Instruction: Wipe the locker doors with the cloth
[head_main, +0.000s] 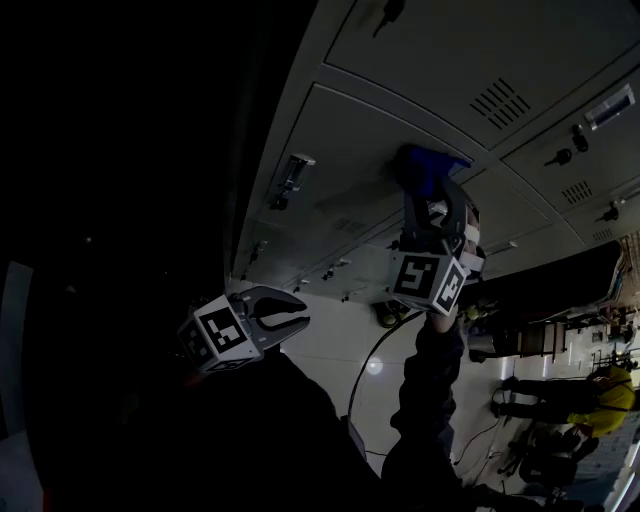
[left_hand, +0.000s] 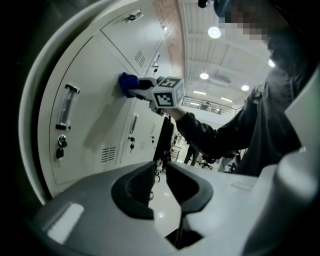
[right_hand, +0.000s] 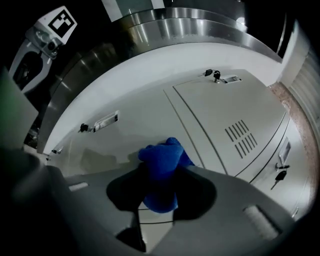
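Clenched on the cloth (right_hand: 161, 157) bulging beyond its jaws, the right gripper (right_hand: 165, 174) should press flat against the locker door (right_hand: 135, 117); left gripper (left_hand: 159, 169) narrowly parted, empty.

The pale grey metal locker doors (head_main: 370, 150) give us broad flat panels to pass over. Standing proud of them are the silver bar handles (left_hand: 67, 106) and the small dark keys (left_hand: 60, 150) hanging from the locks. The right gripper (head_main: 428, 200), clamped on the bunched blue cloth (head_main: 425, 165), occupies one door's middle, touching it. The left gripper (head_main: 295, 315), a narrow slit between its jaws, hangs in open air well apart from the lockers, above the glossy white floor (head_main: 335, 345).
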